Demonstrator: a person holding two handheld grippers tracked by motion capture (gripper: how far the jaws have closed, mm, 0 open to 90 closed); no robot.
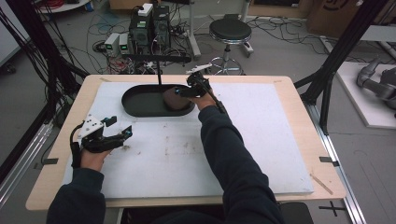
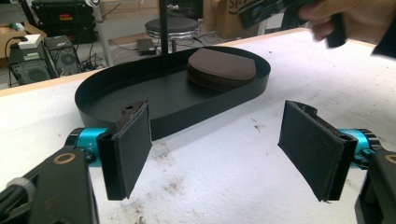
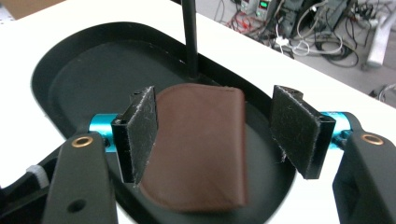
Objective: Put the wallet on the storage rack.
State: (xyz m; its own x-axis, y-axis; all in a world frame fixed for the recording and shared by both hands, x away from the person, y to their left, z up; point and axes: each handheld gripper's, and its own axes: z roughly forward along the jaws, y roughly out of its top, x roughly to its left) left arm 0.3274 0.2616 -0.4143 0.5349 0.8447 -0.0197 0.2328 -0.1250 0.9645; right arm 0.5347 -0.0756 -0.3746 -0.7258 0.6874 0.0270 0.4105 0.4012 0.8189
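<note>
High view: right tool (image 1: 180,90) hangs over the brown leather pouch (image 3: 196,144) in the black oval tray (image 1: 135,100), jaws wide, nothing gripped — pouch apparently not yet grasped. Left tool (image 1: 127,132) sits idle on the desk (image 1: 261,140), spread and unladen.

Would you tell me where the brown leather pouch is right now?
The brown leather pouch lies in the black oval tray, at its right end in the high view, beneath the open right gripper.

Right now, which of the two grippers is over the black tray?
The right gripper, open above the brown pouch in the tray. The left gripper sits open over the white mat.
</note>
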